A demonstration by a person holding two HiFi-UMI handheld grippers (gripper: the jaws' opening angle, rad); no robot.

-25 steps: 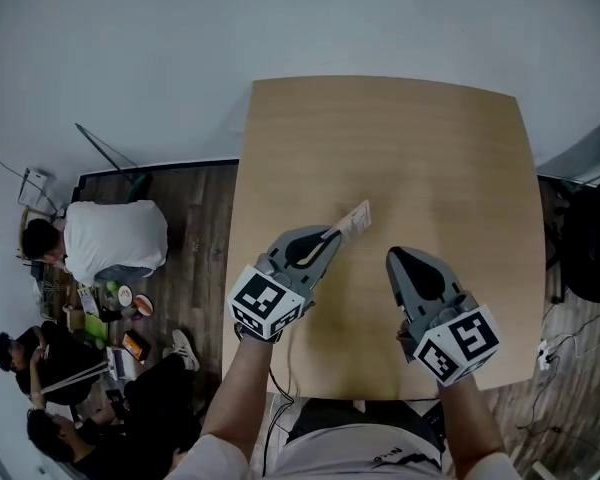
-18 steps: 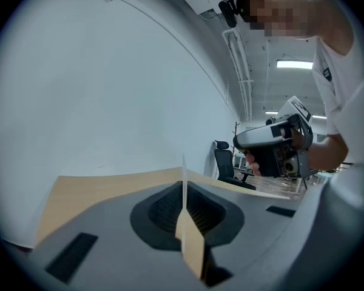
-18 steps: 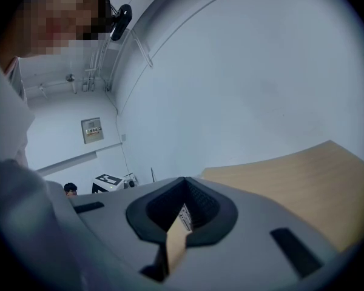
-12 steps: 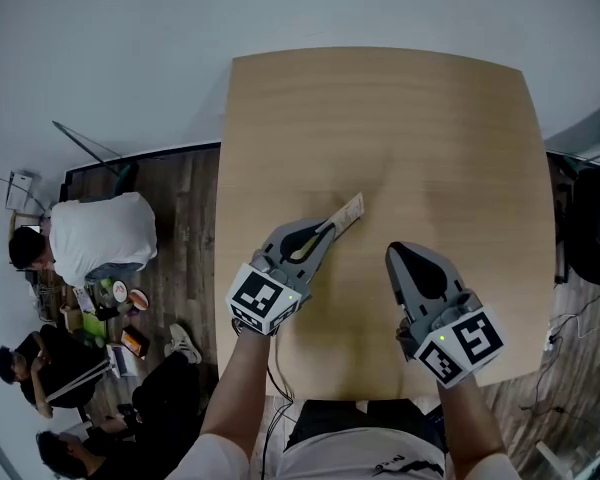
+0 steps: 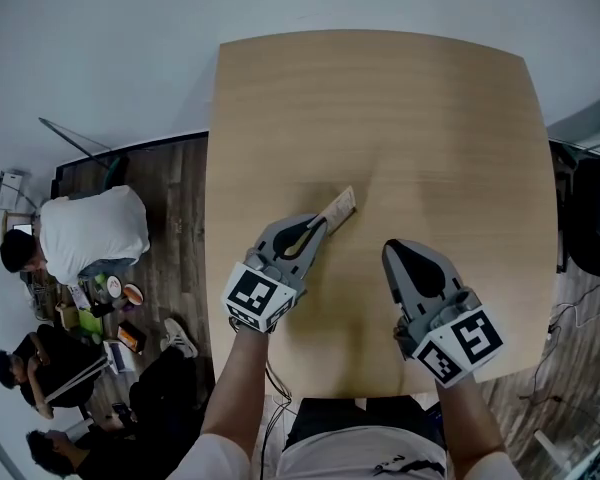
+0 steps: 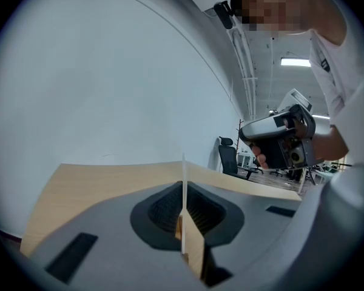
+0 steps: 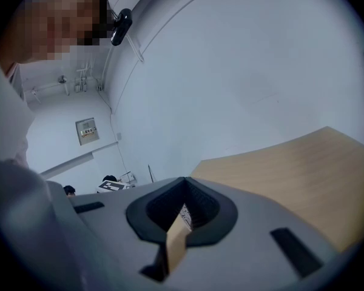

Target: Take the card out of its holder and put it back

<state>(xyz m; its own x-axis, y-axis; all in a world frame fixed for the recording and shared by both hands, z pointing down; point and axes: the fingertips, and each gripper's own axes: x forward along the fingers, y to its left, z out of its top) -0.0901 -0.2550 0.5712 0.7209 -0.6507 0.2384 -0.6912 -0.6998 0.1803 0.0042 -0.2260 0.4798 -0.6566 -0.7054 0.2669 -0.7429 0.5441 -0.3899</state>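
Table (image 5: 430,118): rounded corners, smooth pale wood-grain top, open surface ahead of both grippers. Left gripper (image 5: 320,230) near table's left edge, jaws pinched on card (image 5: 339,207): thin flat tan slip jutting forward over tabletop; holder not distinguishable. Right gripper (image 5: 388,251): jaws together, apart from card. People (image 5: 88,234) seated on plank floor (image 5: 175,203) beyond left edge.

Matt light wood table (image 5: 430,118); thin pale paper-like card (image 5: 338,208)
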